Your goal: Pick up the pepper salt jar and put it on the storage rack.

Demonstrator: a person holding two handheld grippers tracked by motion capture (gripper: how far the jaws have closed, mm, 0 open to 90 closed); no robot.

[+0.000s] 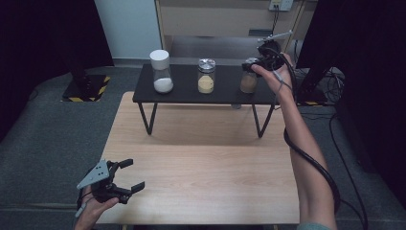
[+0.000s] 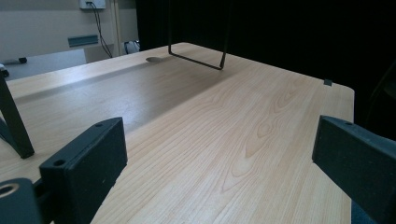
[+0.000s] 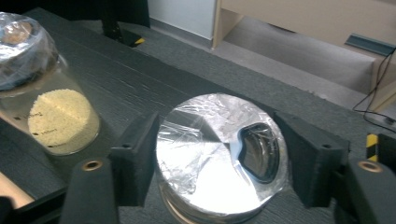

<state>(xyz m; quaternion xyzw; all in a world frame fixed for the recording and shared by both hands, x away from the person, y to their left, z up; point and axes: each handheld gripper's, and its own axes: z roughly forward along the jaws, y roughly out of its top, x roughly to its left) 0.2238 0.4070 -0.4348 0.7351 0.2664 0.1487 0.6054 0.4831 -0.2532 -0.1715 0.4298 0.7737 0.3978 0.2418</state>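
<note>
Three glass jars stand on a black shelf [image 1: 184, 91]: one with a white lid and white powder [image 1: 161, 72], a middle jar of yellow grains [image 1: 206, 76] [image 3: 60, 116], and a right jar with brown contents [image 1: 248, 83]. My right gripper [image 1: 251, 64] [image 3: 217, 158] reaches over the right jar from the right. Its jaws stand close on either side of the shiny film-covered lid [image 3: 205, 158], which has a dark oval patch, and they do not squeeze it. My left gripper [image 1: 135, 174] [image 2: 219, 158] is open over the table's front left corner with nothing between its jaws.
The shelf stands on thin black wire legs [image 2: 196, 58] at the back of a light wooden table [image 1: 201, 163]. A thick cable [image 1: 311, 163] runs along the right forearm. Grey floor surrounds the table, and a cabinet [image 1: 215, 19] stands behind the shelf.
</note>
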